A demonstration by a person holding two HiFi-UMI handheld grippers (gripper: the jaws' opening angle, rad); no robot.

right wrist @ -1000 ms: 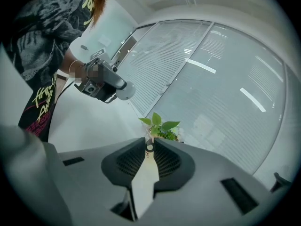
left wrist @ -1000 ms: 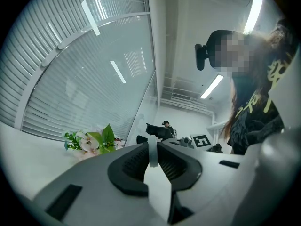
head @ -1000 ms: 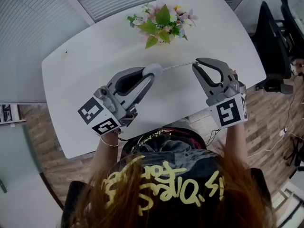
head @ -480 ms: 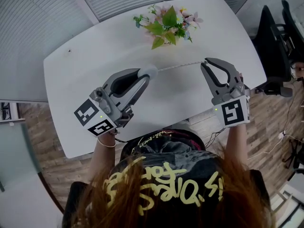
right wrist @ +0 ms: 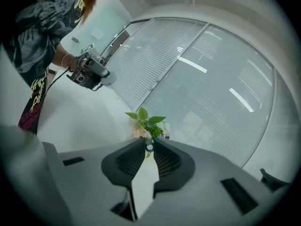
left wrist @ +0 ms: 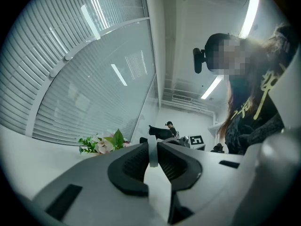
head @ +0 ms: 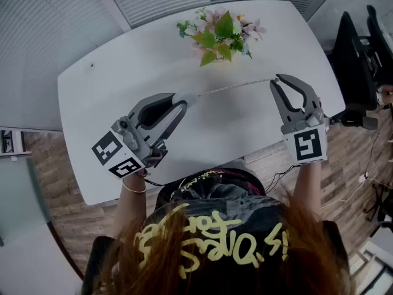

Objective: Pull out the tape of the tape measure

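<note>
The left tongs (head: 182,101) grip the tape measure (left wrist: 152,150), the right tongs (head: 274,82) its tape (head: 236,86).

Small white round tape measure (head: 186,96) sits aloft at left; its thin pale tape (head: 233,87) stretches taut rightward, partly drawn out.

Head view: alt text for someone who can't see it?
The left gripper holds a white tape measure and the right gripper holds its tape, stretched between them above a white table. Pink flowers stand beyond.

White table (head: 104,85), flowers (head: 222,32) at its far edge, slatted blinds (head: 55,29), wood-plank floor (head: 49,158), black chairs (head: 353,54), ceiling strip lights (left wrist: 248,8)
</note>
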